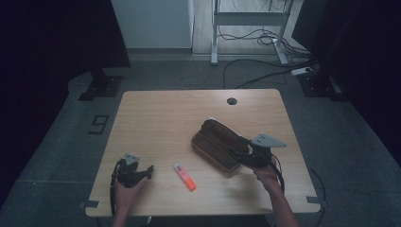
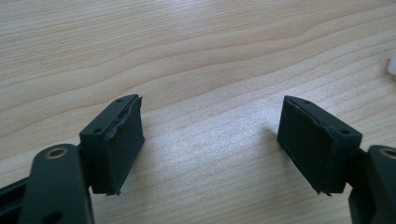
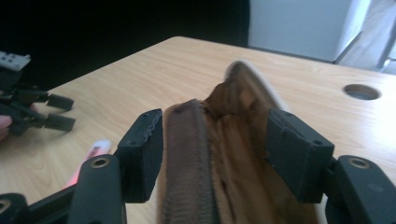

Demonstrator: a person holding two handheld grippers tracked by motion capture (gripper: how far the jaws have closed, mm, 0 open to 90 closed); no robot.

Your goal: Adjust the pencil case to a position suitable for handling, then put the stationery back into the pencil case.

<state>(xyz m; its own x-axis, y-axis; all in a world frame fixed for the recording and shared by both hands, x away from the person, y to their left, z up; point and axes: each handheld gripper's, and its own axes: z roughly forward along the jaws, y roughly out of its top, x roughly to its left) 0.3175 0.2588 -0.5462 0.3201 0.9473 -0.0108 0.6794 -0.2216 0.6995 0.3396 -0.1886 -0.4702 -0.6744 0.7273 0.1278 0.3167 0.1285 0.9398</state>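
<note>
Lying on the right half of the table point(image 1: 156, 113), the brown pencil case point(image 1: 218, 143) is the object in hand; we see it angled from the far left to the near right, its long mouth gaping and its lining exposed. In the right gripper view we look along the same case point(image 3: 219, 154), whose stitched brown rim runs up between the two black jaws. The right gripper point(image 1: 247, 152) meets the near right end of the case in the high view. Its jaws stand partly apart with the case between them: the left pad lies against the stitched rim, while we cannot tell whether the right pad touches the fabric, so we do not read a firm clamp. The person's right hand point(image 1: 265, 174) carries this gripper from the near edge.

Just left of the case, apart from it, an orange highlighter point(image 1: 185, 177) with a pale cap lies flat on the wood; we see it again, blurred, at the lower left of the right gripper view point(image 3: 91, 156).

Farther left, well apart from the case, the left gripper point(image 1: 147, 171) is held low over the near left part of the table by the left hand point(image 1: 126, 187). In the left gripper view point(image 2: 210, 144) its jaws stand wide apart over bare wood, with nothing between them.

A round cable hole point(image 1: 231, 101) sits near the far edge.
</note>
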